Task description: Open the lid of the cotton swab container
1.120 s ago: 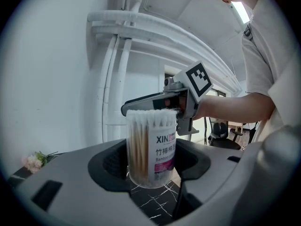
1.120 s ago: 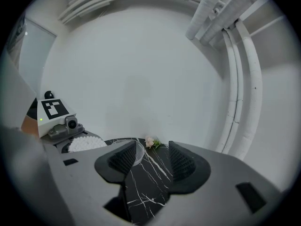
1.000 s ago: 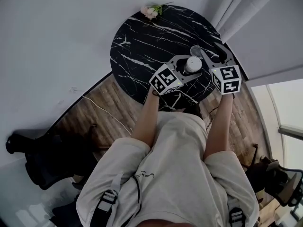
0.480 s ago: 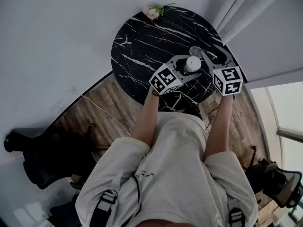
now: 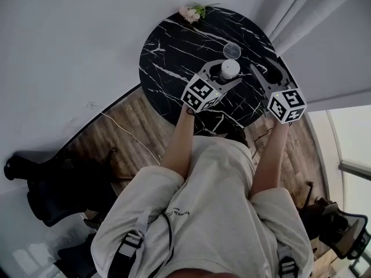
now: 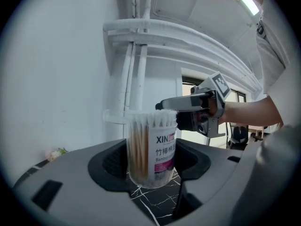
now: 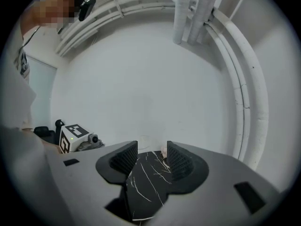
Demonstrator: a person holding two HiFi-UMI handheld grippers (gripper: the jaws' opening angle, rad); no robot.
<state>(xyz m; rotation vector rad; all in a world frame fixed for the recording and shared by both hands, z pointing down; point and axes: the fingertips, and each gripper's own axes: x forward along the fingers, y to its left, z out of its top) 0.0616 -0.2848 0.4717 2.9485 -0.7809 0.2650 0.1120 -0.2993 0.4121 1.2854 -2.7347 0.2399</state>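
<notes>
The cotton swab container (image 5: 229, 69) stands on the black marble table (image 5: 174, 51), a clear tub with white swab tips showing at its uncovered top (image 6: 151, 147). My left gripper (image 5: 230, 74) is shut on it, one pad on each side (image 6: 151, 155). The clear round lid (image 5: 232, 51) lies flat on the table just beyond the container. My right gripper (image 5: 262, 66) hangs to the right of both, touching neither. Its jaws have closed a little within the last second and stand open with only the tabletop between them (image 7: 152, 150).
A small bunch of pink flowers (image 5: 190, 12) lies at the table's far edge. A white wall and curtains close in behind the table. The person's legs are against the near edge, with wooden floor below.
The right gripper has drawn back to the right and toward the person, away from the lid and container. The left gripper has swung slightly and shifted with the container still held.
</notes>
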